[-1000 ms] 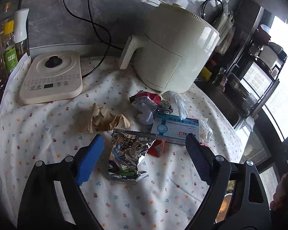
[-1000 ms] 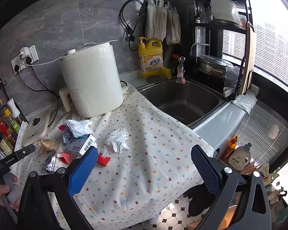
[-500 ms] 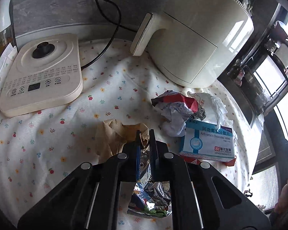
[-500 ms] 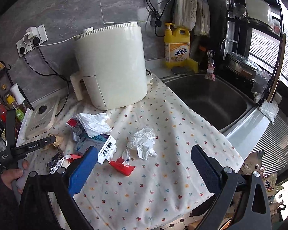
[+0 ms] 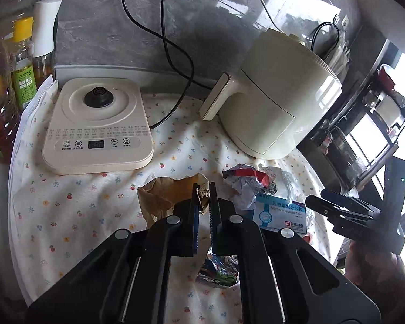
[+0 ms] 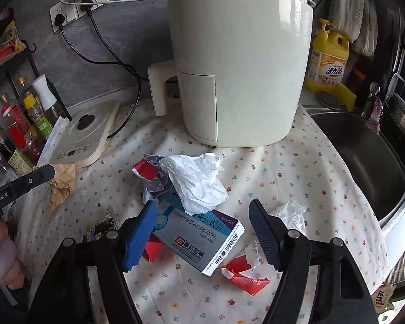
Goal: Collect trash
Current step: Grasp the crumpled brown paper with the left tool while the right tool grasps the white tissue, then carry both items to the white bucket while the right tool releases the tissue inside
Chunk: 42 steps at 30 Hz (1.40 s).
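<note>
My left gripper (image 5: pixel 204 202) is shut on the edge of a crumpled brown paper (image 5: pixel 164 194), which also shows in the right wrist view (image 6: pixel 60 185). A foil snack wrapper (image 5: pixel 216 272) lies under its fingers. My right gripper (image 6: pixel 202 232) is open, low over a blue and white tablet box (image 6: pixel 199 236), its jaws on either side of the box. A crumpled white tissue (image 6: pixel 195 179) rests on the box's far end. Red and white crumpled wrappers (image 6: pixel 148 171), torn red pieces (image 6: pixel 245 276) and another small tissue (image 6: pixel 290 214) lie around. The box also shows in the left wrist view (image 5: pixel 282 213).
A cream air fryer (image 6: pixel 240 62) stands behind the trash. A flat kettle base (image 5: pixel 97 124) sits at the left, with cables behind. Sauce bottles (image 6: pixel 27 124) fill a rack at far left. The sink (image 6: pixel 364 156) lies right, a yellow detergent bottle (image 6: pixel 329 59) behind it.
My left gripper closed on the brown paper and has drawn back a little with it. My right gripper moved in close and low over the tablet box.
</note>
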Motion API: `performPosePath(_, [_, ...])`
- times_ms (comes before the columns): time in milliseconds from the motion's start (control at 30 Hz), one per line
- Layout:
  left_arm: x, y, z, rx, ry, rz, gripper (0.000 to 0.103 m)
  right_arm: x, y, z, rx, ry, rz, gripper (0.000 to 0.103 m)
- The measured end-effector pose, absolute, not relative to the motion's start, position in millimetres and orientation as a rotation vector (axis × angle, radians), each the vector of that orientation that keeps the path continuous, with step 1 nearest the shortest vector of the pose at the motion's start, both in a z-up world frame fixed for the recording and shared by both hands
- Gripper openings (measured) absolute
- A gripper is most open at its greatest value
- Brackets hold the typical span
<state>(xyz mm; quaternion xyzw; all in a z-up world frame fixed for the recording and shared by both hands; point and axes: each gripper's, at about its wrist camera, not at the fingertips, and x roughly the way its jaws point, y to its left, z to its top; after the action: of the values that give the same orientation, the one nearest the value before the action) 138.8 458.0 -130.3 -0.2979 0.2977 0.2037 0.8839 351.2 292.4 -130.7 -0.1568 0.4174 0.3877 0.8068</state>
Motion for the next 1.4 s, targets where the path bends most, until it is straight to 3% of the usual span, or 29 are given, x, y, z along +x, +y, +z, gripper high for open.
performPosePath(200, [122.4,463.7,-132.6,-0.632,0.608,0.455,0.007,362.6,319.5,-146.8,-0.403,0.904,0.817,0.066])
performPosePath(267, [117.7,462.7,-131.5,-0.638,0.596,0.459,0.007,364.8,323.7,-153.5,-0.432,0.92,0.825,0.049])
performPosePath(300, [115.6,461.6,-131.2,-0.643,0.592,0.462,0.007,366.6,324.3,-156.5,-0.434,0.938,0.837,0.021])
performPosePath(333, [113.7,460.5,-131.0,-0.646,0.589,0.466,0.007,368.2,323.8,-158.1,-0.419,0.962,0.852,0.007])
performPosePath(433, [107.9,455.5,-129.7,-0.652,0.583,0.476,0.007,364.1,316.7,-149.9,-0.373,0.949,0.887,0.003])
performPosePath(867, [103.9,406.6,-112.8,-0.622,0.542,0.456,0.007,336.7,247.3,-96.8,-0.283,0.827,0.929,0.003])
performPosePath(1400, [153.8,249.8,-94.9,-0.57,0.57,0.265,0.007,316.5,1.6,-72.5,-0.121,0.831,0.731,0.003])
